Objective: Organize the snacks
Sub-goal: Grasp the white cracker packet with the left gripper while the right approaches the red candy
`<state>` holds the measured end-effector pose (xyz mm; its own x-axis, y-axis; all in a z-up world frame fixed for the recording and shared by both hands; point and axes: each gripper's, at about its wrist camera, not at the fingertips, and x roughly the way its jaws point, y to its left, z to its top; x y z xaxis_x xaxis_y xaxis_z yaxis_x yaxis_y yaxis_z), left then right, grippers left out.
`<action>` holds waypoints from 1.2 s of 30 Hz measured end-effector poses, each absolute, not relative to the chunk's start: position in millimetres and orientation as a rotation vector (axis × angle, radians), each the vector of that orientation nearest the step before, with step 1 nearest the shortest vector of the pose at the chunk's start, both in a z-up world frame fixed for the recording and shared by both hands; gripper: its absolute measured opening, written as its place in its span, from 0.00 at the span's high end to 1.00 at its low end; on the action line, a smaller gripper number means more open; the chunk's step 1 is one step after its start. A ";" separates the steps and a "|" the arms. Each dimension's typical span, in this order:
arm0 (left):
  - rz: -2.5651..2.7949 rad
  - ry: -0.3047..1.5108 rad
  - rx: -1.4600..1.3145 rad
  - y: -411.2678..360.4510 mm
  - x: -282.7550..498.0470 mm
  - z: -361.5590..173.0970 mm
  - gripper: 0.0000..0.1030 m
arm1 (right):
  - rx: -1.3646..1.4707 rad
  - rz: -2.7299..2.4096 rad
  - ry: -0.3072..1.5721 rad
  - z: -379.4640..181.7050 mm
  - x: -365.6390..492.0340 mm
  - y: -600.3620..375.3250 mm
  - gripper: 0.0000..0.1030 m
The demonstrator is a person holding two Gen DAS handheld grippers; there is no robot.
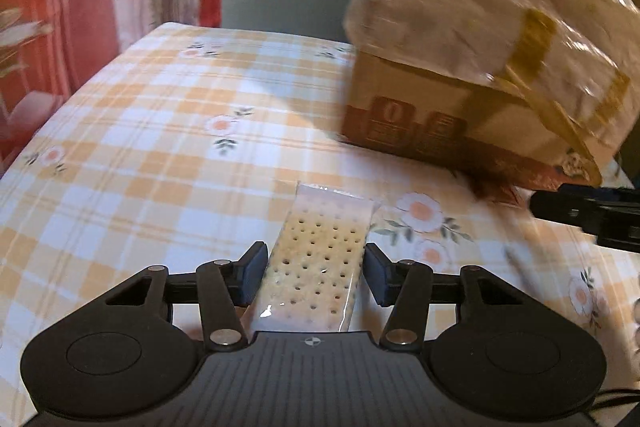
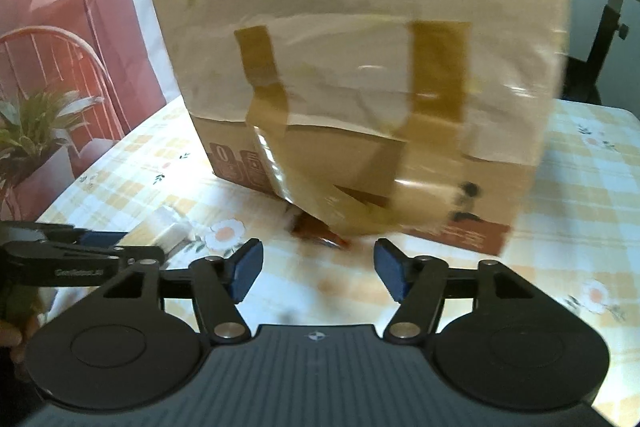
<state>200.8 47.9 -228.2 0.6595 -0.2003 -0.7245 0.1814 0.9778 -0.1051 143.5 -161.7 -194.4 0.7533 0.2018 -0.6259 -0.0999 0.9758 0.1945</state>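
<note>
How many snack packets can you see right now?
2. A clear-wrapped cracker packet sits between the left gripper fingers, over the checked tablecloth. A reddish-brown packet, blurred, lies at the cardboard box base ahead of the right gripper. The box may hide more.

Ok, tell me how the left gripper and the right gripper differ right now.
The left gripper has a clear-wrapped cracker pack between its fingers; the right gripper has nothing between its fingers. The left gripper's blue pads sit against the pack's sides, while the right gripper's stand apart over bare tablecloth. The right gripper faces the taped cardboard box head-on; for the left one it stands off to the right. Both hover over the same checked tablecloth.
</note>
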 end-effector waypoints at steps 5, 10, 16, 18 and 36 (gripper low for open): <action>-0.201 0.807 -0.055 61.8 200.1 -226.8 0.47 | 0.142 0.065 0.736 -208.3 167.6 -140.0 0.37; -0.200 0.792 -0.083 68.7 197.3 -227.1 0.47 | 0.231 -0.079 0.779 -218.4 181.4 -138.6 0.37; -0.203 0.781 -0.098 70.8 199.9 -231.2 0.47 | 0.254 -0.174 0.779 -222.0 194.2 -129.3 0.35; -0.204 0.778 -0.097 70.5 199.7 -231.8 0.47 | 0.235 -0.205 0.777 -222.8 199.4 -122.9 0.35; -0.190 0.757 -0.043 65.4 191.3 -232.5 0.47 | 0.164 -0.103 0.766 -227.4 175.0 -125.0 0.96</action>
<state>191.3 65.4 -232.5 0.7104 -0.1866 -0.6787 0.1558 0.9820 -0.1069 175.0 -125.0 -227.3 0.7162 -0.0330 -0.6971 0.1521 0.9823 0.1097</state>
